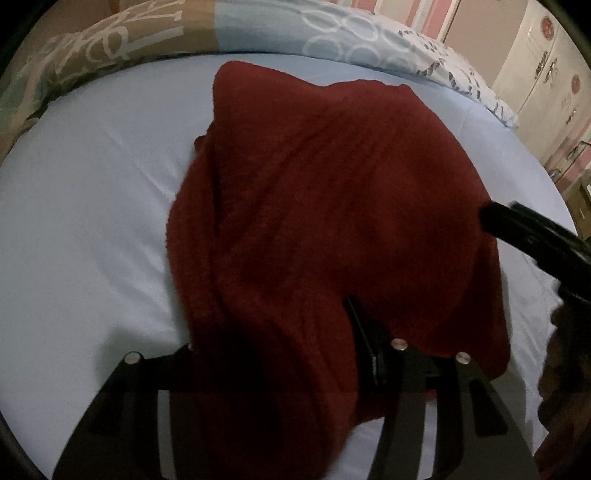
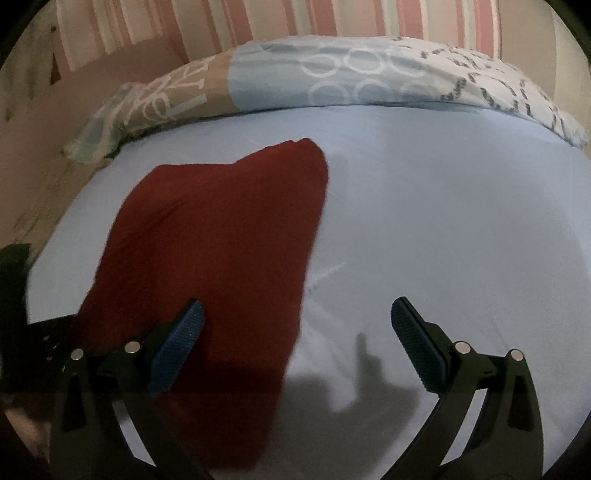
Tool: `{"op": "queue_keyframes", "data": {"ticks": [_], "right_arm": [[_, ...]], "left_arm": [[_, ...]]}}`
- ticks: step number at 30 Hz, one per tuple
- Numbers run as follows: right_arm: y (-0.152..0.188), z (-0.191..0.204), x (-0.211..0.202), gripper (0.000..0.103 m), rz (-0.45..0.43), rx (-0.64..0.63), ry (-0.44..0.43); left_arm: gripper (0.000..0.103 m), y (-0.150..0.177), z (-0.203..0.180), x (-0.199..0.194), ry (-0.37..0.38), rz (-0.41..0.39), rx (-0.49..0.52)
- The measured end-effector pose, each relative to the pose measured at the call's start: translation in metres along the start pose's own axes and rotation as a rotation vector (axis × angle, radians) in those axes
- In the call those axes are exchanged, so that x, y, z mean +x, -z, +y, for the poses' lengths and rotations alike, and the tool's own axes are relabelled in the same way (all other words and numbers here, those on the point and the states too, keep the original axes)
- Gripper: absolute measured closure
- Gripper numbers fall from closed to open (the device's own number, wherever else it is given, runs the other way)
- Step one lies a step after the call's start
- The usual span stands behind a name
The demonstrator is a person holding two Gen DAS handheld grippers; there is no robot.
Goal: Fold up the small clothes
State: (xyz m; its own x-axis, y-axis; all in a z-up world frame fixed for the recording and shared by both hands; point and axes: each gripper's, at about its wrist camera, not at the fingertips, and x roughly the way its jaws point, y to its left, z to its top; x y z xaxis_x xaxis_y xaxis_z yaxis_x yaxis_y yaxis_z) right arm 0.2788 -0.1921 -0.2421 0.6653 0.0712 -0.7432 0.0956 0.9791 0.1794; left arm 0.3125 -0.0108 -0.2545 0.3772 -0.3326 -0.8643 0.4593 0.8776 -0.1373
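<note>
1. Nearest in the left wrist view, the left gripper [image 1: 273,354] sits low over the bed, and the red garment [image 1: 332,221] is draped over its left finger so that only the right finger [image 1: 364,343] shows, a dark edge pressed against the cloth
2. With one finger buried under fabric, I cannot tell how far these fingers stand apart, nor whether they pinch the cloth
3. In the right wrist view, the right gripper [image 2: 297,347] has its fingers spread wide, with nothing between them but bare sheet
4. Its left finger pad [image 2: 181,347], blue and ribbed, lies over the near right part of the red garment [image 2: 221,240]; the right finger pad [image 2: 413,339] hangs over the light blue bed sheet [image 2: 443,221], apart from the cloth
5. The garment lies on the sheet, left of centre in this view, a long rumpled piece running from the near edge away toward the pillows, its far end narrowing to a corner
6. In the left wrist view a black curved part [image 1: 535,236] enters from the right edge at the garment's right side
7. Beyond the garment, a patterned pillow [image 2: 332,77] in tan, pale blue and white runs across the head of the bed
8. Farthest back is a pink striped wall [image 2: 258,22]
</note>
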Motion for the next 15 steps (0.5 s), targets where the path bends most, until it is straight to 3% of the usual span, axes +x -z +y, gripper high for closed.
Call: {"op": "queue_keyframes", "data": {"ticks": [5,12,15], "right_arm": [[-0.011,0.011,0.017,0.003,0.018,0.028,-0.024],[-0.008,0.029,0.05,0.004,0.11,0.027,-0.042],[-0.009,0.032,0.053,0.013,0.123,0.006,-0.046]], "left_arm": [[0.048,0.0,-0.002,0.002,-0.028,-0.003,0.028],[0.048,0.0,-0.001,0.003,-0.022,-0.002,0.036],[0.048,-0.001,-0.002,0.004,-0.026,-0.004,0.044]]}}
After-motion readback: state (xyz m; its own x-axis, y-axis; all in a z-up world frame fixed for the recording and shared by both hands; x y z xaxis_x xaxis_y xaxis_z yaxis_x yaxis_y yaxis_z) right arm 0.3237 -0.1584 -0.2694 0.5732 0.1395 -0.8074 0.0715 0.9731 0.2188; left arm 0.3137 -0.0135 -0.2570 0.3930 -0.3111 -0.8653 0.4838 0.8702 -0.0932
